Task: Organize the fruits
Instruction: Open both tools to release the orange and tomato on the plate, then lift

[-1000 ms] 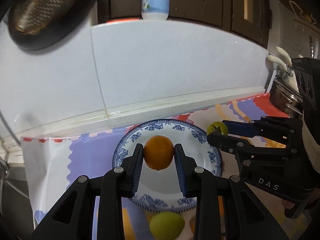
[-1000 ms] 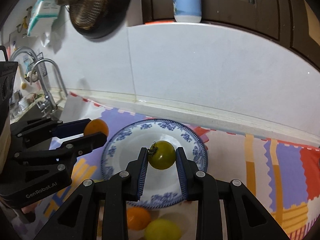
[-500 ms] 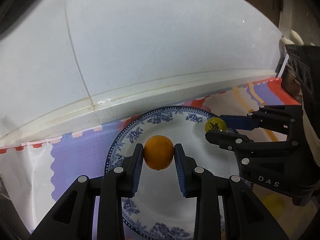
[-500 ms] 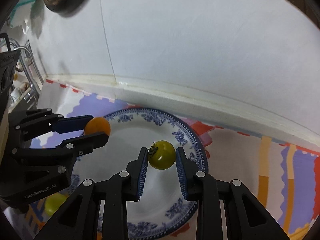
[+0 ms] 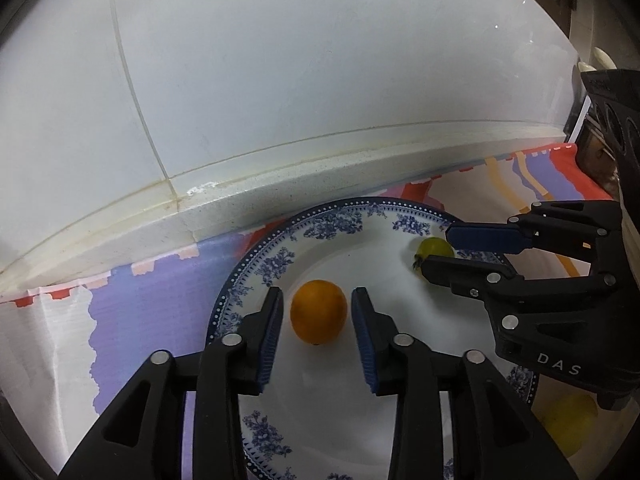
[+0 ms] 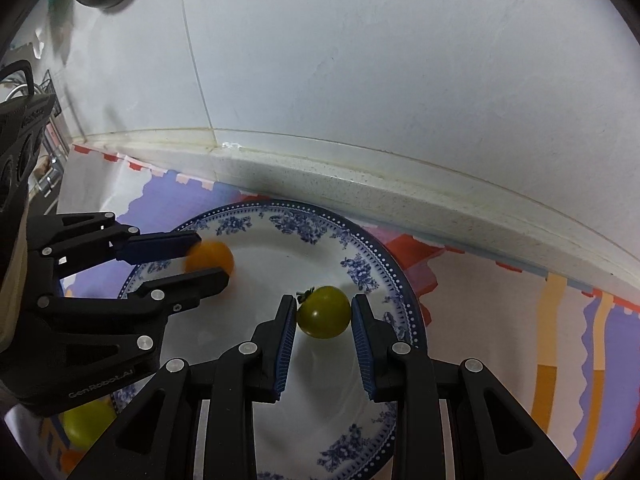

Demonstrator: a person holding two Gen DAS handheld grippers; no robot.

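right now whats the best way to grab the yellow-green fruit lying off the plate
Grip the yellow-green fruit across its widest middle, coming from above. It is smooth and rounded with no stem or handle showing, lying on the patterned mat just outside the plate's rim. The right hand-held gripper partly hides it.

We see a round orange fruit (image 5: 319,311) sitting on the white blue-patterned plate (image 5: 256,256), left of centre w/ gaps either side. A small olive-green tomato (image 6: 324,312), stem pointing left, sits toward the plate's right edge. A yellow-green fruit (image 5: 570,420) lies off the plate on the surface, near the plate's front-right rim, partly hidden.
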